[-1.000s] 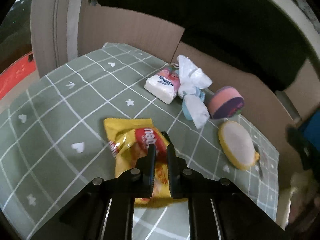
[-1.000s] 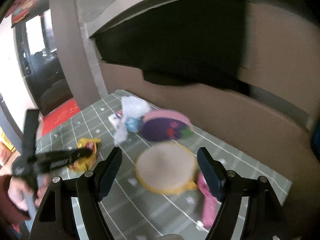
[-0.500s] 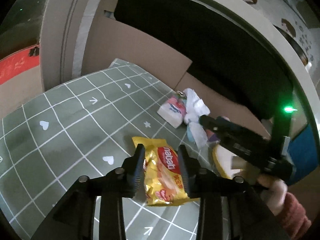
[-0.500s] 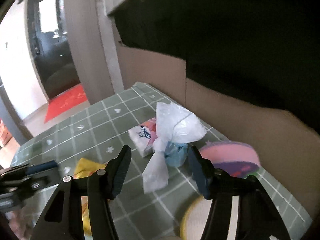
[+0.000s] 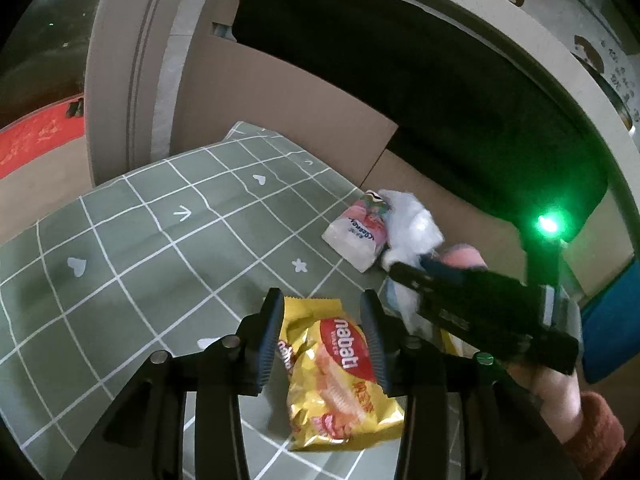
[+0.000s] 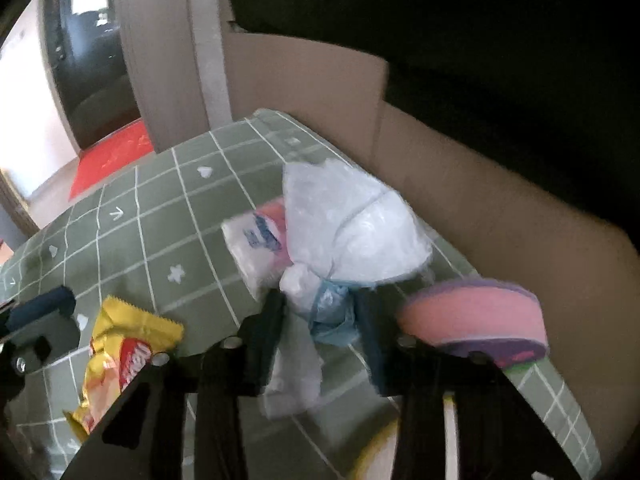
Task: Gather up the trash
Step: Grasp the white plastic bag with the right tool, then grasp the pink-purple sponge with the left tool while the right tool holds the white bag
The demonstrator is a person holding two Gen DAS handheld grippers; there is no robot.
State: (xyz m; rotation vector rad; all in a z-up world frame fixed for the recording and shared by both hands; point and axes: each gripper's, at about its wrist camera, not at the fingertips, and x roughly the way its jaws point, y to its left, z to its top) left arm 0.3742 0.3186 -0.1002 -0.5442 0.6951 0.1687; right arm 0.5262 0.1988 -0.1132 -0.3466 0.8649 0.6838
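Note:
A yellow snack wrapper (image 5: 336, 376) lies crumpled on the green checked tablecloth (image 5: 160, 220). My left gripper (image 5: 323, 340) hovers over it, its jaws opening, the wrapper's top end between them and no pad pressing it. A knotted white plastic bag (image 6: 352, 224) with a blue scrap (image 6: 332, 312) at its neck lies further back. My right gripper (image 6: 320, 328) straddles that neck, jaws closing around it, with no firm pinch visible. The left wrist view shows the right gripper (image 5: 480, 312) reaching in from the right. The wrapper (image 6: 120, 352) also shows low on the left of the right wrist view.
A pink-and-white tissue pack (image 5: 356, 232) lies against the bag. A round pink and purple sponge (image 6: 476, 320) and a yellow-rimmed pad (image 6: 380, 448) lie to the right. Cardboard panels (image 5: 300, 100) wall the table's far side. A hand in a red sleeve (image 5: 600, 432) holds the right gripper.
My left gripper's jaws went from shut to apart over the wrapper. My right gripper swung in over the sponge, dropped to the white bag, and its jaws narrowed around the bag's neck.

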